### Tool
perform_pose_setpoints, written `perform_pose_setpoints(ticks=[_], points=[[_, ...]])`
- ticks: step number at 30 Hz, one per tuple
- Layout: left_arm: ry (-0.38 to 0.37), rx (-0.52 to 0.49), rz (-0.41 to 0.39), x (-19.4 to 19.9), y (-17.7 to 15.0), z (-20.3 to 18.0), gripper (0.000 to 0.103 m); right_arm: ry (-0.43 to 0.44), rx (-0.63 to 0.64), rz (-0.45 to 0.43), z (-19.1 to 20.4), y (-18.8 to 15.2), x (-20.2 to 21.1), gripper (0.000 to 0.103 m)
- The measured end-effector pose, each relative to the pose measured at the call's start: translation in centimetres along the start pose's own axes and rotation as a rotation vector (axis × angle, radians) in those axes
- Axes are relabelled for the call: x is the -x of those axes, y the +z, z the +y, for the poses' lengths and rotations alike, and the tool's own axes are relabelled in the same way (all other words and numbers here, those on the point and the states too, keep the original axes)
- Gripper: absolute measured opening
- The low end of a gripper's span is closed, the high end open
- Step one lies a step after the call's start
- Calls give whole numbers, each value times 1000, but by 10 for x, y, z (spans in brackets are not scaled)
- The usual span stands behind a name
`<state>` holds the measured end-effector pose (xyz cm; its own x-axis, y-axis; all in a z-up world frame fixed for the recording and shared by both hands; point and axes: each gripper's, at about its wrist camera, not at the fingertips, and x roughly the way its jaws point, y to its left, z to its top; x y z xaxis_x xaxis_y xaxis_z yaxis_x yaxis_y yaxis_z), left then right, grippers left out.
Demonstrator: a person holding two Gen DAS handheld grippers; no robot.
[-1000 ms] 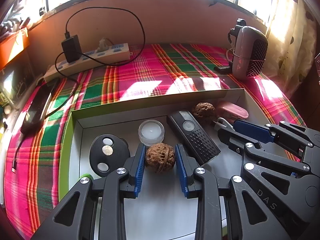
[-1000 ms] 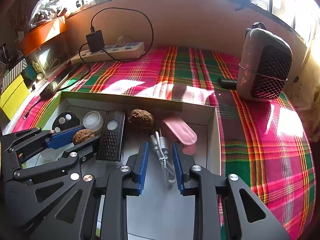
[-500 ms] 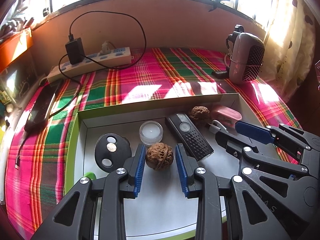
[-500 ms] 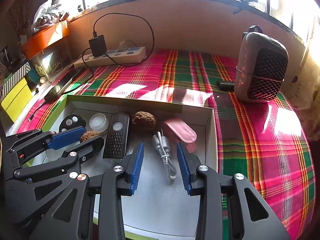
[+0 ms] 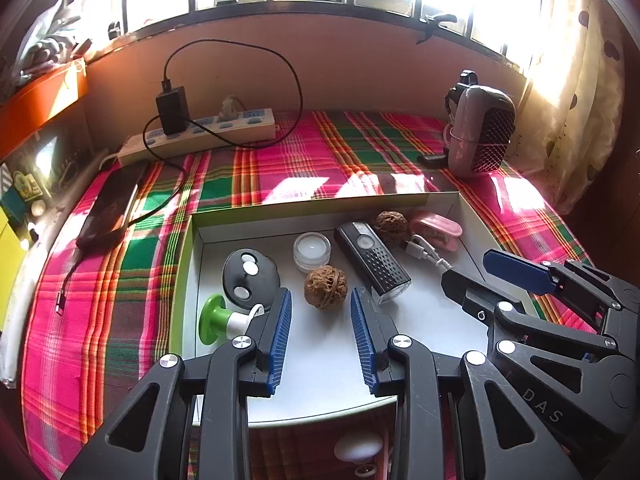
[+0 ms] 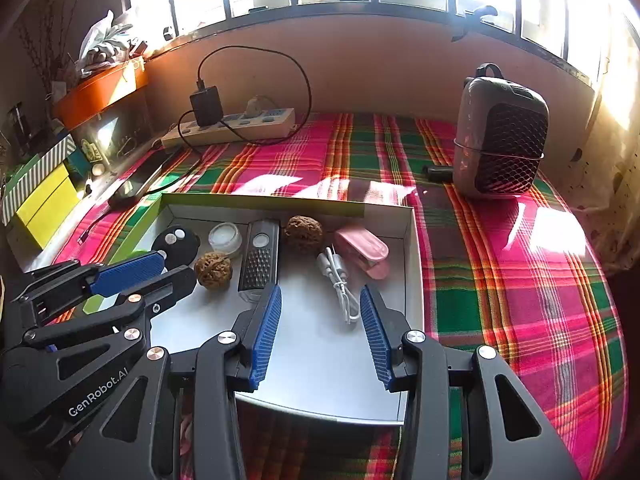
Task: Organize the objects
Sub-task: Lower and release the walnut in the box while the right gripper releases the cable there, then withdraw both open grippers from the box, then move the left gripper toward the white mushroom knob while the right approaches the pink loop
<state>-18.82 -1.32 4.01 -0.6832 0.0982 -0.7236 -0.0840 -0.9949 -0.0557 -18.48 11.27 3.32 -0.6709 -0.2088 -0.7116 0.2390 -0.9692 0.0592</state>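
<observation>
White cable [image 6: 340, 280] lying loose in the tray [image 6: 412, 248], long axis running away from the right claw [image 6: 320, 322], plug end far. Right claw just widened, empty. Left claw [image 5: 320, 322] half open, empty, walnut [image 5: 325, 286] just beyond. Green-based knob [image 5: 216, 320] only in left view. Plaid-covered surface [image 6: 500, 280] beneath sunlit windows.

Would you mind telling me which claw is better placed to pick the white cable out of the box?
The right claw. Its jaws stand open with the white cable lying just ahead between the tips, while the left claw faces a walnut farther left in the box.
</observation>
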Motion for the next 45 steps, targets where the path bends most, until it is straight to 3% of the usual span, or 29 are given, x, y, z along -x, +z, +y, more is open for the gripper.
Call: perform_pose_setpoints(ticks=[19, 33, 45], points=[[14, 84, -29, 55, -51, 40, 29, 38, 22, 10, 31, -43, 40, 43], [15, 124, 10, 58, -79, 60, 29, 128, 105, 65, 76, -65, 36, 46], [-6, 120, 25, 56, -84, 59, 29, 35, 91, 121, 70, -73, 24, 49]])
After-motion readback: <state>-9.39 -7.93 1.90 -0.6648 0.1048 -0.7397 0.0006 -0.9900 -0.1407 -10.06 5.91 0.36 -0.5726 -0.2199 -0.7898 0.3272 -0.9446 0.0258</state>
